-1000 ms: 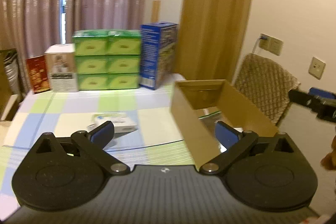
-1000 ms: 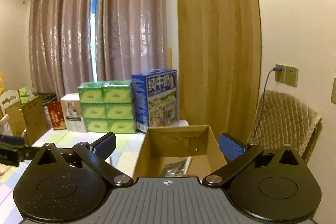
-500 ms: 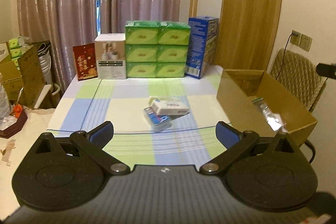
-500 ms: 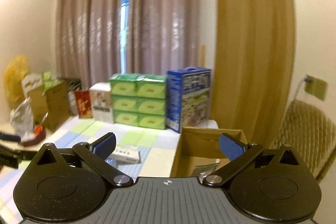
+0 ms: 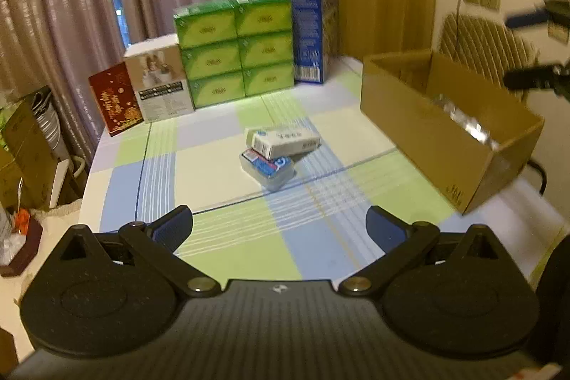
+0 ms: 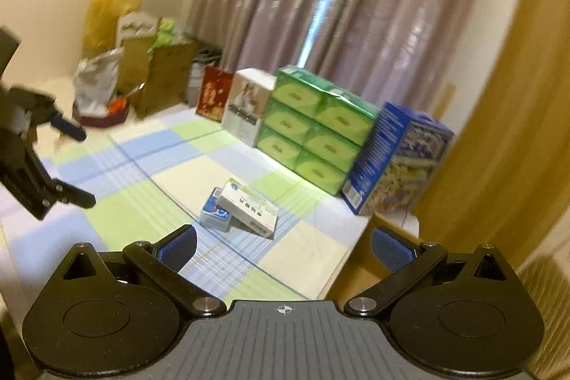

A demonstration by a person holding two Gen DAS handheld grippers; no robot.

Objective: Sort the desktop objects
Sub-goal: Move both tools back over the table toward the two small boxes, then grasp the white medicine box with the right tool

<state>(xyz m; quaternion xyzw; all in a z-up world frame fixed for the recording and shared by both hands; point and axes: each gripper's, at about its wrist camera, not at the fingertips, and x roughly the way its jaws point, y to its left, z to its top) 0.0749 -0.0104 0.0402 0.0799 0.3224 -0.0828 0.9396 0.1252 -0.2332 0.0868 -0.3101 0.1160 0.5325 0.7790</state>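
Note:
A small white box [image 5: 285, 141] leans on a blue-and-clear pack [image 5: 267, 168] in the middle of the checked tablecloth [image 5: 213, 173]. My left gripper [image 5: 279, 230] hovers open and empty well in front of them. An open cardboard box [image 5: 427, 130] with a shiny plastic bag [image 5: 463, 123] inside stands at the table's right edge. My right gripper [image 5: 523, 48] shows above that box. In the right wrist view the white box [image 6: 249, 205] and blue pack [image 6: 215, 211] lie ahead of my open, empty right gripper [image 6: 283, 244]; my left gripper [image 6: 82, 166] is at the far left.
A stack of green tissue packs [image 5: 235, 48], a blue carton [image 5: 310, 31], a white carton [image 5: 160, 84] and a red box [image 5: 115, 102] line the table's far edge. A padded chair [image 5: 481, 45] stands right of the table. Bags and boxes [image 6: 135, 59] crowd the left side.
The left view swung left from the cardboard box and now faces the small boxes. The right view turned left from the cardboard box toward the table's middle. Both grippers stayed open.

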